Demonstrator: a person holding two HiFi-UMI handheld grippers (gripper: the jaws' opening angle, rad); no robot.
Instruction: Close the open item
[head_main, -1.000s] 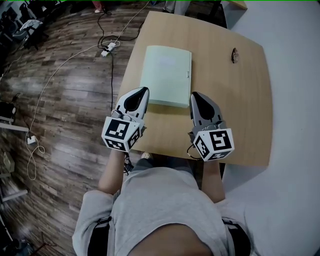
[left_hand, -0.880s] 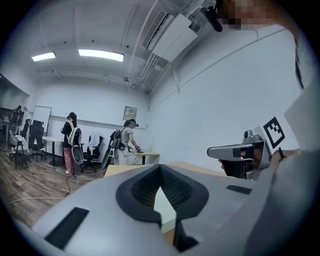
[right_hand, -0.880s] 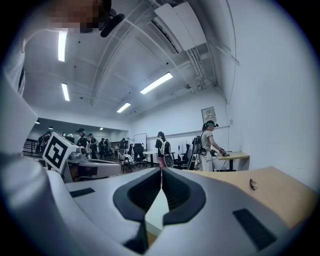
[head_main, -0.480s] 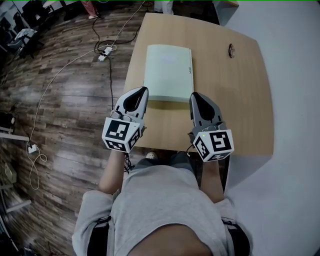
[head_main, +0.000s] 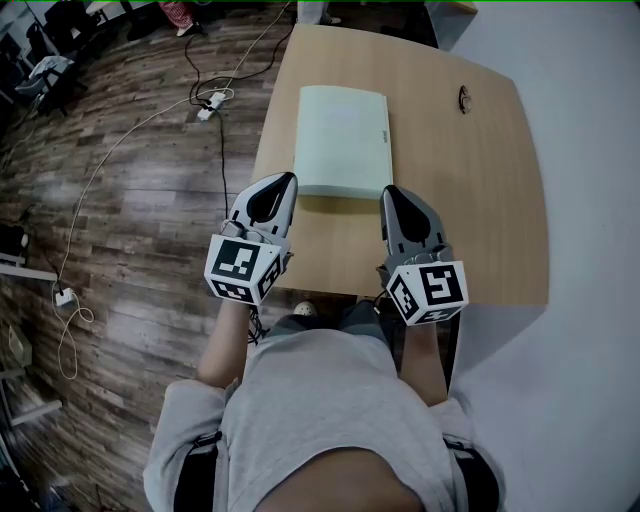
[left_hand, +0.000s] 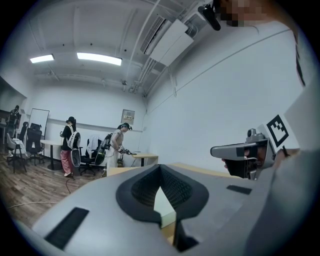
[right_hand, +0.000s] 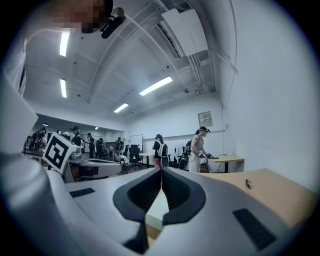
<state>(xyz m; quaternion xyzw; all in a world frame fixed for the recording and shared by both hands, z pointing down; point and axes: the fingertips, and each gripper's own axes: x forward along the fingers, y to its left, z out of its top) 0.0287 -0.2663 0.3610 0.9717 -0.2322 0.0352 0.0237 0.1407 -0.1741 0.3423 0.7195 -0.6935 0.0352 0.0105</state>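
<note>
Left gripper view: left hand-held gripper (left_hand: 160, 167) has its jaws together, nothing between the pads; only a sliver of pale green shows through the gap below the tips. Right gripper view: right hand-held gripper (right_hand: 161, 171) likewise closed and empty. Both point level across the table.

Head view: the two tips flank the near corners of a pale green, flat rectangular folder (head_main: 343, 140), one on each side. They are just beside it; whether they touch cannot be told. The folder lies flat on the light wooden table (head_main: 470, 200), towards its far left part, cover down, no leaf standing up.

Step in hand, as judged: the closing looks done already — the item reads as shut and neither hand-held gripper has hold of anything. The next move probably calls for no more than a check that the cover sits flush, then drawing both hands clear without nudging the folder.

Count:
- hand-held grippers: two
- folders: one
- tables with the work on them: one
- small dark object (head_main: 462, 99) near the far right of the table: one — too small to identify, well apart from the folder
</note>
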